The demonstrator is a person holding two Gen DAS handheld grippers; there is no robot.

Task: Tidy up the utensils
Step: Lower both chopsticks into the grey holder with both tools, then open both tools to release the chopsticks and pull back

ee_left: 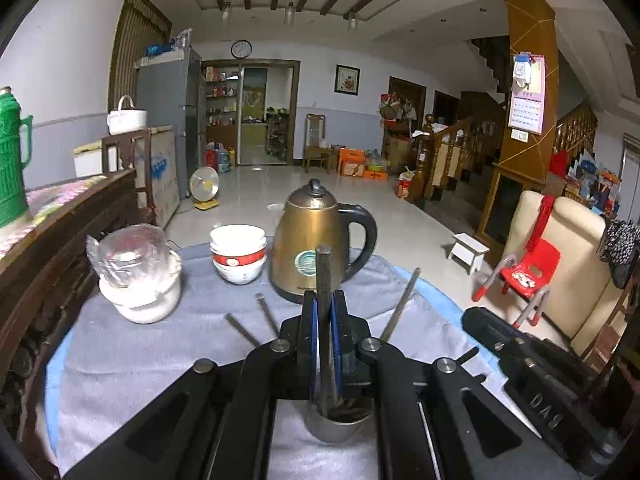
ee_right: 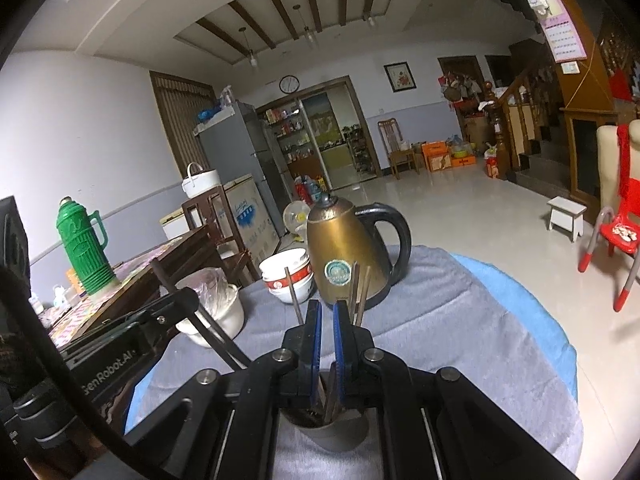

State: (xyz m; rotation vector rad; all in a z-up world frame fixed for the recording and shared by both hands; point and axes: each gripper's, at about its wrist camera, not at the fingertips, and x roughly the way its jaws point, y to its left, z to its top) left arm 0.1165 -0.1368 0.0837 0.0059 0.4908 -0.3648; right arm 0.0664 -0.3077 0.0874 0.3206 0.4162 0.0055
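1. Chopsticks: four can be counted in the left wrist view. One dark chopstick (ee_left: 323,272) stands upright, and three slimmer sticks (ee_left: 266,312) fan out to either side of it.
2. One metal cup (ee_left: 336,432) sits at the near edge of the bench (ee_right: 460,320), directly under both tongs. The sticks' lower ends drop into it.
3. The left tongs (ee_left: 324,308) are clamped on the dark chopstick, whose top rises past the fingertips in front of the kettle.
4. The right tongs (ee_right: 327,320) are drawn almost together just above the cup. A thin stick shows low between the pads, but whether they grip it I cannot tell. Three sticks rise just beyond the fingers.
5. One bronze kettle (ee_left: 312,240) with a black handle stands at the far edge of the bench. One stack of white bowls (ee_left: 238,252) with a red band is just left of it. One white pot (ee_left: 148,300) holding crumpled plastic stands near the left edge.
6. A grey towel (ee_left: 160,360) covers the bench over a blue cloth (ee_right: 520,300).
7. A dark wooden cabinet to the left carries one green thermos (ee_right: 82,252).
8. Across the pale tiled floor are one white stool (ee_left: 468,250) and one red chair (ee_left: 528,268).
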